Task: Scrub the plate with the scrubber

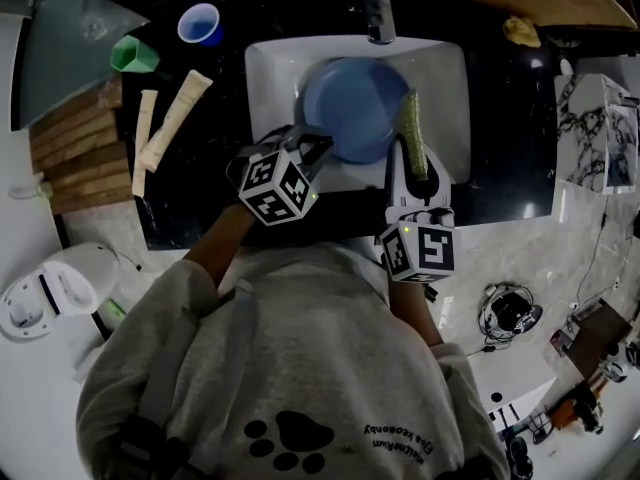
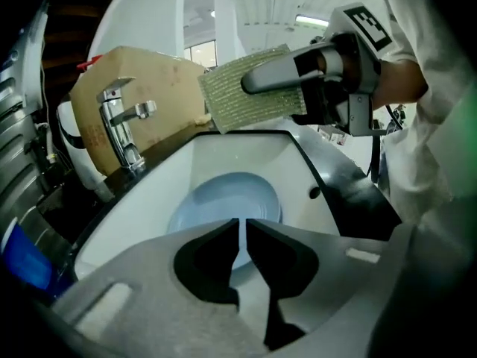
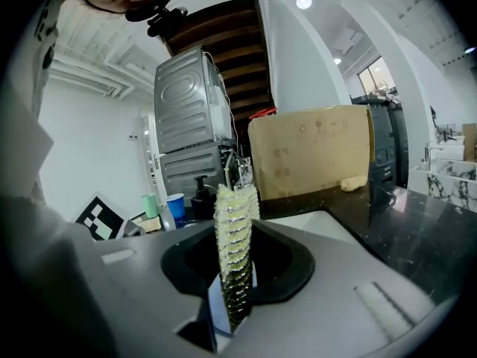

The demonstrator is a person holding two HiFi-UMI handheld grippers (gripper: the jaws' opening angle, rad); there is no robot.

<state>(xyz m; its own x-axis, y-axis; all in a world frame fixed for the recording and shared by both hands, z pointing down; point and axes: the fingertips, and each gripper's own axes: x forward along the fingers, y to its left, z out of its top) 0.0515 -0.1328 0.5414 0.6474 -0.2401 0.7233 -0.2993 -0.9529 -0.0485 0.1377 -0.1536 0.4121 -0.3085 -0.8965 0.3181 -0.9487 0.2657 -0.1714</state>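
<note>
A: Plate location?
B: Round pale-blue plate (image 1: 350,108) is seen lying flat in the white rectangular sink (image 1: 262,68), just on the near side of the chrome faucet (image 1: 377,13).
A: Scrubber?
B: Flat yellow-green mesh scrubber (image 1: 411,128) is pinched edge-on by the right gripper (image 1: 416,168) and held over the plate's right rim. Contact with the plate cannot be confirmed.
A: Left gripper?
B: Left gripper (image 1: 312,146) is poised at the plate's near-left edge. Its jaws are all but pressed together, with only a thin slit left and nothing between them.
A: Step in hand?
B: Judged as set-up for scrubbing. No scrubbing is evident yet.
A: How is it done well?
B: The plate should probably be steadied at its near-left rim first, so it is not skated round the basin. The scrubber's broad face, not its edge, should be laid on the plate. Pressure should be kept moderate so the pad is not dragged out of the jaws.
</note>
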